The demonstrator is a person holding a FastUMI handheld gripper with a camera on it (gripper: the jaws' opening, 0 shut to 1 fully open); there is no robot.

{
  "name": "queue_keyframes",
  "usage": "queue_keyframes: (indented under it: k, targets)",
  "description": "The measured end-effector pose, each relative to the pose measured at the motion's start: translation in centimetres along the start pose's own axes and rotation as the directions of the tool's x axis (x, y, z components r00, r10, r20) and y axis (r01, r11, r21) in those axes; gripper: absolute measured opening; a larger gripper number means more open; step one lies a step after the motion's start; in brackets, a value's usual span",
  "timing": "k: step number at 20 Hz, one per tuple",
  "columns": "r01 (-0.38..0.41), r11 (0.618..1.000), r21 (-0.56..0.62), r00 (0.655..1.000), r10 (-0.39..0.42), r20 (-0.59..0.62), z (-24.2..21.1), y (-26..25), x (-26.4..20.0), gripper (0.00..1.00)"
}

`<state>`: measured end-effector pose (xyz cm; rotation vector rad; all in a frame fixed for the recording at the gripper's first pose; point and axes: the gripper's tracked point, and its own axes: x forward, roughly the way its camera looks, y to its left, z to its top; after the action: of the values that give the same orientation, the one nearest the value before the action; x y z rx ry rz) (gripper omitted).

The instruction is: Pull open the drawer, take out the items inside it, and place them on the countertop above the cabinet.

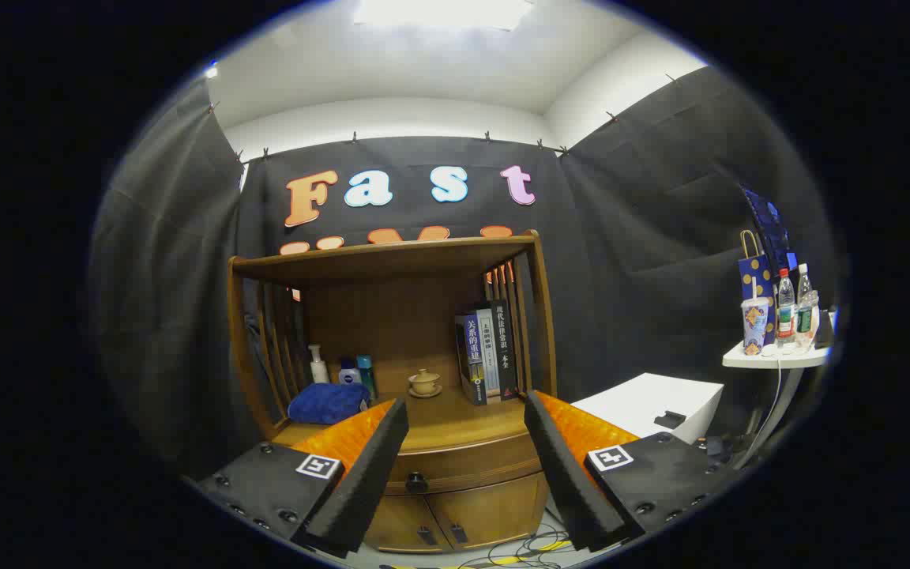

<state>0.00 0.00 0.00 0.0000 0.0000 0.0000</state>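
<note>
Drawer [455, 468] closed, in the wooden cabinet [392, 348] front just under the countertop [455, 423], its dark knob [416, 481] ahead of and between the fingers. Gripper [467, 419] released, fingers spread wide, holding nothing, apart from the drawer. On the countertop: folded blue towel [329, 401], bottles [342, 371], small teacup [424, 383], upright books [486, 356]; white box [648, 403] and side table [775, 357] off to the right.

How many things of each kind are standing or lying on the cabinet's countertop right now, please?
Bottles: 3 – pump bottle, blue-capped bottle, teal bottle
Towels: 1 – blue towel
Teacups: 1 – lidded teacup on a saucer
Books: 3 – books, upright together
Total: 8
The drawer is shut; the gripper is open, its fingers apart before the knob.
</note>
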Motion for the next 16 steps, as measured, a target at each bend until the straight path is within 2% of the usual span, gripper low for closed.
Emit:
queue_keyframes:
  k: [6,11,16]
  targets:
    - [0.024,0.999,-0.029,1.0,-0.024,0.001,-1.8,-2.0,0.4,0.98]
    - [-0.009,1.0,0.012,1.0,0.009,-0.006,-4.2,-1.4,2.7,0.98]
    - [0.007,1.0,0.027,1.0,-0.007,-0.018,-6.0,-2.2,6.1,0.98]
